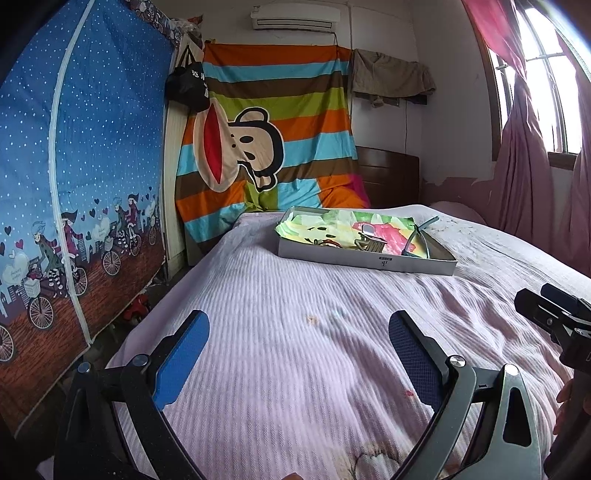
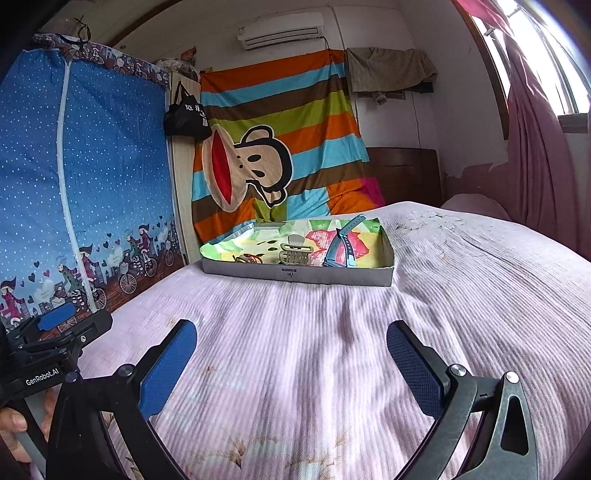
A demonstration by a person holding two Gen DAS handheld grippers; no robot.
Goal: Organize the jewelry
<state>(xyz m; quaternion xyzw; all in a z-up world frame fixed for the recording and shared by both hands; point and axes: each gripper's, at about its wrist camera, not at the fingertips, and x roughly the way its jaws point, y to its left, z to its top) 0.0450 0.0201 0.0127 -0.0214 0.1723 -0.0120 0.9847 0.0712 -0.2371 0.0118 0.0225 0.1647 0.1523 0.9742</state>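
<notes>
On ribbed pink bedspread (image 2: pixel 461 280), shallow cardboard tray (image 2: pixel 295 275) holds blue rubber strap (image 2: pixel 341 245).

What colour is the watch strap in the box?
Blue. The watch strap shows best in the right wrist view, lying at the box's right end.

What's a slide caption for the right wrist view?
Open right gripper above pink bedspread, facing shallow box holding hair claw and blue watch band.

We are in a home bedroom. We see a bed (image 2: pixel 332 350) with a pink ribbed cover, a zip-up cloth wardrobe (image 2: pixel 74 184) on the left, a striped cartoon sheet (image 2: pixel 280 122) hanging behind, an air conditioner (image 2: pixel 280 29) above, and pink curtains (image 2: pixel 535 147) at the window.
</notes>
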